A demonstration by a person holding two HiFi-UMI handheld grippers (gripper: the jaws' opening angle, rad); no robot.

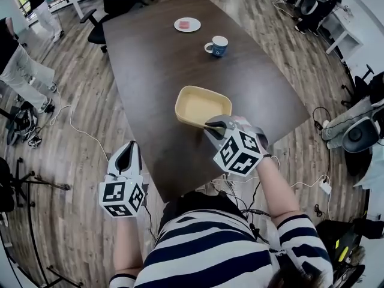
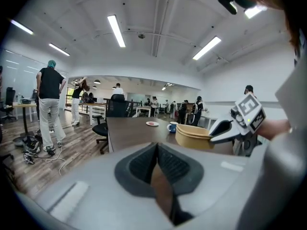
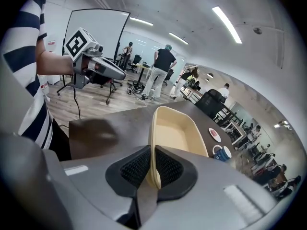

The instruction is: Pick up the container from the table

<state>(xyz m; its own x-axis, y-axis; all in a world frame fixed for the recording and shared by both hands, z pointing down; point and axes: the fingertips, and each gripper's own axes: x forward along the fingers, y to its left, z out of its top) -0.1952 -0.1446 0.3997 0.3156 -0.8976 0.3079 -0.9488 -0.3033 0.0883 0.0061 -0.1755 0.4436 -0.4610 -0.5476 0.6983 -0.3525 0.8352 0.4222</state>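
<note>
A cream rectangular container (image 1: pixel 201 105) is held a little above the dark brown table (image 1: pixel 156 59), near its front edge. My right gripper (image 1: pixel 211 125) is shut on the container's near rim; the rim (image 3: pixel 153 162) runs between the two black pads in the right gripper view. The container (image 2: pixel 193 136) shows at the right in the left gripper view, with the right gripper (image 2: pixel 217 129) clamped on it. My left gripper (image 1: pixel 128 155) hovers over the floor left of the table, shut, with nothing in it (image 2: pixel 156 163).
A blue mug (image 1: pixel 217 45) and a white saucer with something pink (image 1: pixel 187 24) stand farther back on the table. Black office chairs (image 1: pixel 103 17) stand at the far left side. People stand at the left (image 1: pixel 24 71). Cables lie on the wooden floor (image 1: pixel 72 125).
</note>
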